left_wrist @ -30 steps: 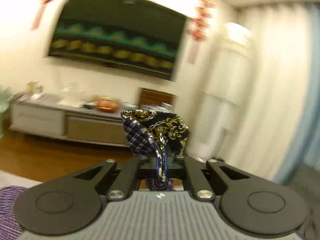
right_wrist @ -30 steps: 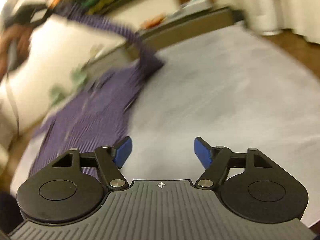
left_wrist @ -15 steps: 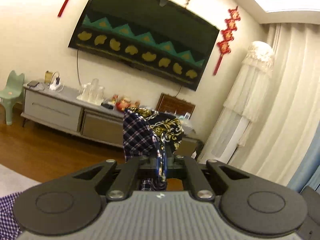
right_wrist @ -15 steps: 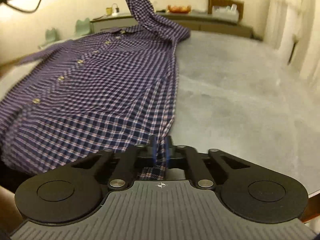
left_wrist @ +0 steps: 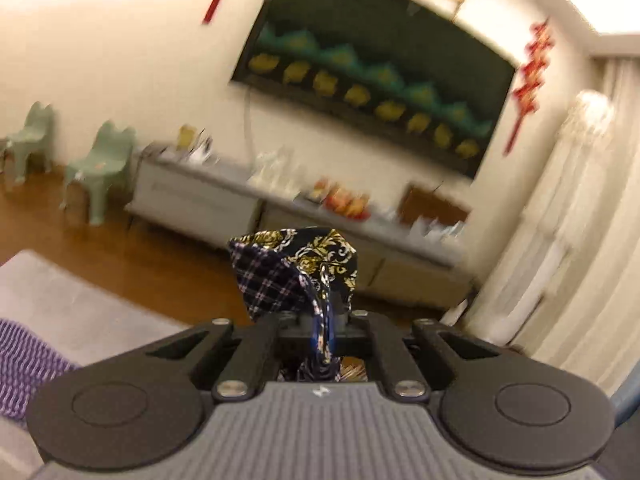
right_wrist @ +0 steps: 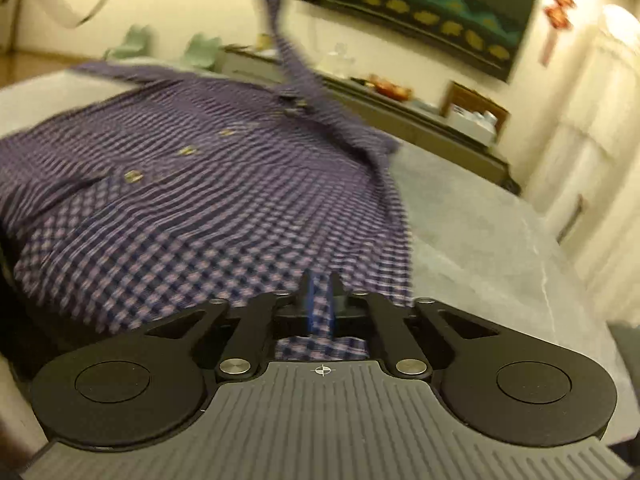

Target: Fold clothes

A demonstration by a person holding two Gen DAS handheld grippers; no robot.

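Plaid shirt (right_wrist: 192, 200) lies spread, button front up, on the grey table (right_wrist: 480, 232) — left and middle of the right wrist view, with one sleeve pulled up and away toward the far top. Right gripper (right_wrist: 320, 300) is clamped tight on the near hem at the shirt's right side, cloth bunched between the jaws. Left gripper (left_wrist: 320, 324) is closed too, pinching a cuff whose lining shows a gold-and-black print (left_wrist: 328, 252), held high off the table; a strip of the shirt shows at the lower left of that view.

Handling, as a judgement: light, soft woven cotton — it drapes and sags, will not hold shape, slides easily on the smooth top. Seams, cuff and hem are the firmer bits and the best places to grip; buttons (right_wrist: 188, 150) could snag. Two-point hold looks sound for carrying this side over.

Around: TV cabinet (left_wrist: 200, 196) far, cluttered with glasses and a fruit bowl (left_wrist: 344, 200); two green chairs (left_wrist: 100, 164) far left; curtain (left_wrist: 580, 240) right; wall screen (left_wrist: 372, 84). Nothing lies on the bare table right of the shirt. Both views are motion-blurred.
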